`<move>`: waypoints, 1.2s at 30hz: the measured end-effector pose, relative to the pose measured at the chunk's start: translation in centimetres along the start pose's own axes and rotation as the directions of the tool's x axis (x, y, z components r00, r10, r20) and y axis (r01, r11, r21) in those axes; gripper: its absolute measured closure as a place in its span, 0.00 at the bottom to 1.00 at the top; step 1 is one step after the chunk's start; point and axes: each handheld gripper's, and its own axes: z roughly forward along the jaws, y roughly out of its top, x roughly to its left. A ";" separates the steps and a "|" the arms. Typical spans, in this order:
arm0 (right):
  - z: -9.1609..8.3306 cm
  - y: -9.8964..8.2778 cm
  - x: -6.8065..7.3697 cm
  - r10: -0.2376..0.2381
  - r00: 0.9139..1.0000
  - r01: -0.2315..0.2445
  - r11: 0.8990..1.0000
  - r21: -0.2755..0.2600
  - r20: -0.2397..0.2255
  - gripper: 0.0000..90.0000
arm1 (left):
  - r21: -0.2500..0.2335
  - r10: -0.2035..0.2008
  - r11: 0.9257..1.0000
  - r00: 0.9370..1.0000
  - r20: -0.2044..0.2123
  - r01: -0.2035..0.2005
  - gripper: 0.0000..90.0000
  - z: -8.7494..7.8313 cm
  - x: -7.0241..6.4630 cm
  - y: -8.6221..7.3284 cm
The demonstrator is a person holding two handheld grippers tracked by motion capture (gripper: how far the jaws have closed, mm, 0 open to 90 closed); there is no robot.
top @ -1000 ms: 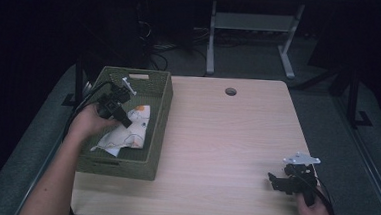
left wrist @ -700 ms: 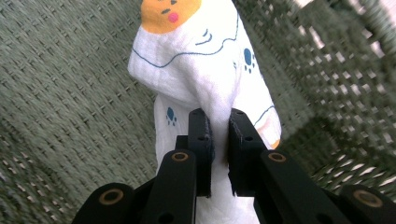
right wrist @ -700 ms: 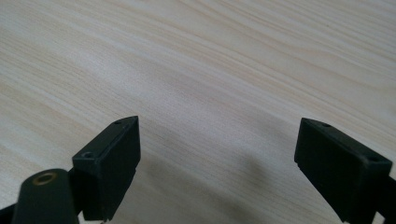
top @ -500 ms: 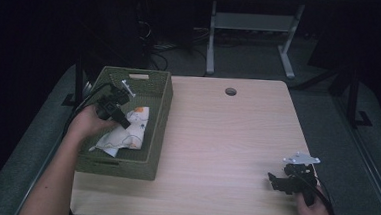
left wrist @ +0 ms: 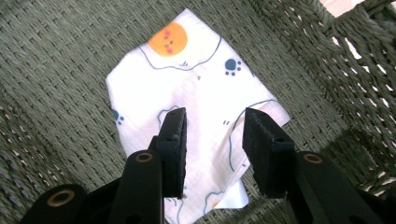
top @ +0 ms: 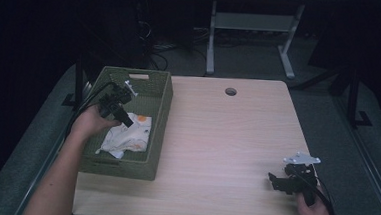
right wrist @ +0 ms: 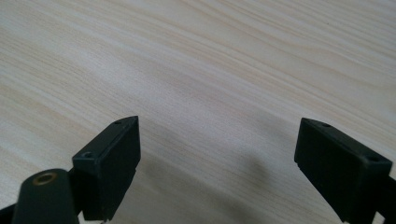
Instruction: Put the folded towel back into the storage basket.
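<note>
A white cloth [top: 126, 136] printed with paw marks and an orange face lies on the floor of the green woven basket [top: 162, 93]. In the left gripper view the cloth [left wrist: 196, 84] lies flat below the jaws. My left gripper [top: 123, 117] hovers over it inside the basket; its jaws have just been opening and stand apart with nothing pressed between them [left wrist: 212, 140]. My right gripper [top: 275, 180] rests near the table's front right corner, open wide over bare wood [right wrist: 217, 154].
The basket stands on the left part of the light wooden table [top: 226, 140], its woven walls [left wrist: 336, 70] close around my left gripper. A round cable hole [top: 230, 91] sits near the table's far edge. Desk legs and cables lie on the dark floor beyond.
The left gripper has lifted slightly off the cloth and its jaws have parted, leaving the cloth in the basket. The right hand has kept still.
</note>
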 end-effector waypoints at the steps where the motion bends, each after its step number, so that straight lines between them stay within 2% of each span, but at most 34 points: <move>1: 0.0 0.0 0.0 -0.001 1.000 0.001 1.000 0.000 0.000 0.16 | 0.008 0.002 1.000 1.000 0.005 -0.002 0.67 -0.1 0.1 0.0; 5: 0.0 0.1 0.1 -0.005 1.000 0.005 1.000 0.000 -0.001 0.16 | 0.000 -0.012 1.000 1.000 0.005 0.012 0.67 -0.2 0.0 -0.1; 6: 0.0 0.1 0.1 -0.005 1.000 0.005 1.000 0.000 -0.001 0.16 | -0.004 -0.021 1.000 1.000 0.016 0.021 0.67 -0.2 0.0 -0.2; 21: -0.2 0.0 0.2 -0.003 1.000 0.003 1.000 -0.003 0.000 0.16 | 0.002 -0.030 1.000 0.999 0.025 0.030 0.68 0.3 0.1 -0.6; 36: 0.0 0.0 0.3 -0.005 1.000 0.005 1.000 -0.001 -0.002 0.16 | 0.010 -0.054 0.999 0.998 0.037 0.054 0.69 1.1 0.7 -1.1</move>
